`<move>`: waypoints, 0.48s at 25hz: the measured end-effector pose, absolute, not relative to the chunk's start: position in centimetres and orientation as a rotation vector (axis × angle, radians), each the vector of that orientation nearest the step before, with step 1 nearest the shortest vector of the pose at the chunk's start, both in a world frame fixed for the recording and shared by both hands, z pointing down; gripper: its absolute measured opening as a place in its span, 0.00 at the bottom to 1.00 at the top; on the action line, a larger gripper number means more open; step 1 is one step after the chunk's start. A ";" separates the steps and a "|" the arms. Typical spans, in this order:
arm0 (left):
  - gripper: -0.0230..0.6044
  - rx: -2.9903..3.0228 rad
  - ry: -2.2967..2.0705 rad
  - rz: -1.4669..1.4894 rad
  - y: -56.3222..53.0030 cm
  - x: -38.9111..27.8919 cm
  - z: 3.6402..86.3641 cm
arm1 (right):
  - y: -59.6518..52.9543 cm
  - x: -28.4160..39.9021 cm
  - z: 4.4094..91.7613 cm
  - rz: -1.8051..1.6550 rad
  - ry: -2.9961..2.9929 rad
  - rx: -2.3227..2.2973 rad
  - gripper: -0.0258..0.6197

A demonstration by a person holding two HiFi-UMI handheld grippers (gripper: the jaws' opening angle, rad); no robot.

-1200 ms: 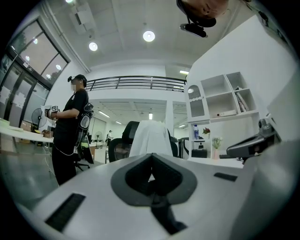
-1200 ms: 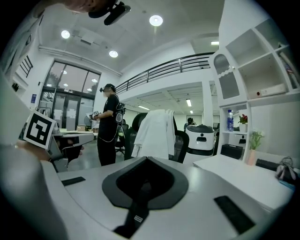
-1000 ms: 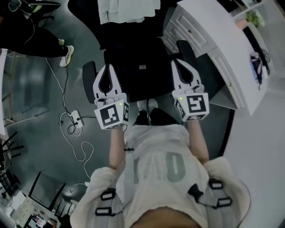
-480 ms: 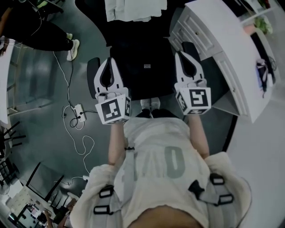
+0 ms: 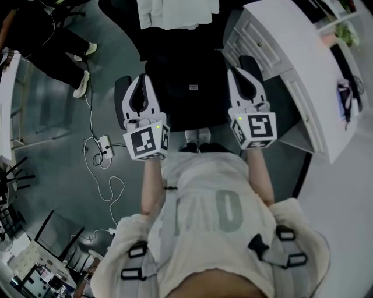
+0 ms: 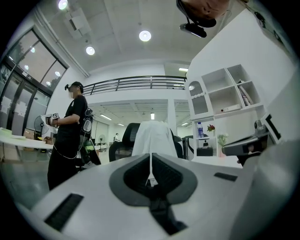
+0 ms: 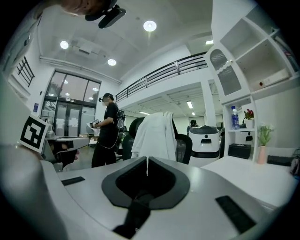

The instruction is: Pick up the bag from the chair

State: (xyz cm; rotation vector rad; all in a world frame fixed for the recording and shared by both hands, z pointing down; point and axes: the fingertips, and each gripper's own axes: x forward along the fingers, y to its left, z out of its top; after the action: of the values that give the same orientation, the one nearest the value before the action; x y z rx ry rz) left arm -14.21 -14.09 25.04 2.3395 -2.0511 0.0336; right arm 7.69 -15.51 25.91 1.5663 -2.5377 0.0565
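A black bag [image 5: 186, 96] with a small label lies on the seat of a black office chair [image 5: 120, 99]. A white cloth [image 5: 175, 11] hangs over the chair's back; it also shows as the white cloth [image 6: 152, 138] and the white cloth [image 7: 154, 136] straight ahead in the gripper views. My left gripper [image 5: 141, 78] hovers over the bag's left edge, shut and holding nothing. My right gripper [image 5: 237, 71] is over the right armrest, also shut and holding nothing. Both the left gripper [image 6: 151, 161] and the right gripper [image 7: 147, 164] point level at the chair back, so their views hide the bag.
A white desk with drawers [image 5: 291, 52] stands close on the right. A power strip and cables [image 5: 105, 142] lie on the floor at the left. A person in black [image 5: 58, 41] stands at the far left. A white rounded machine [image 7: 205, 140] sits behind the chair.
Both grippers have stayed shut over the chair, almost still. The head view shifted slightly. The person in black at the far left has stepped.
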 end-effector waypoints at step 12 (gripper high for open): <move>0.36 2.363 -1.921 -0.016 -14.4 -13.2 26.3 | -16.1 7.3 27.3 0.207 -2.587 1.519 0.46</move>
State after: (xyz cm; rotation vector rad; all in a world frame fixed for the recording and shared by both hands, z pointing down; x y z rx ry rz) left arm -13.17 -14.37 26.31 2.3633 -1.9213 -0.0156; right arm 7.28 -16.08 27.34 1.5191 -2.5865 0.2066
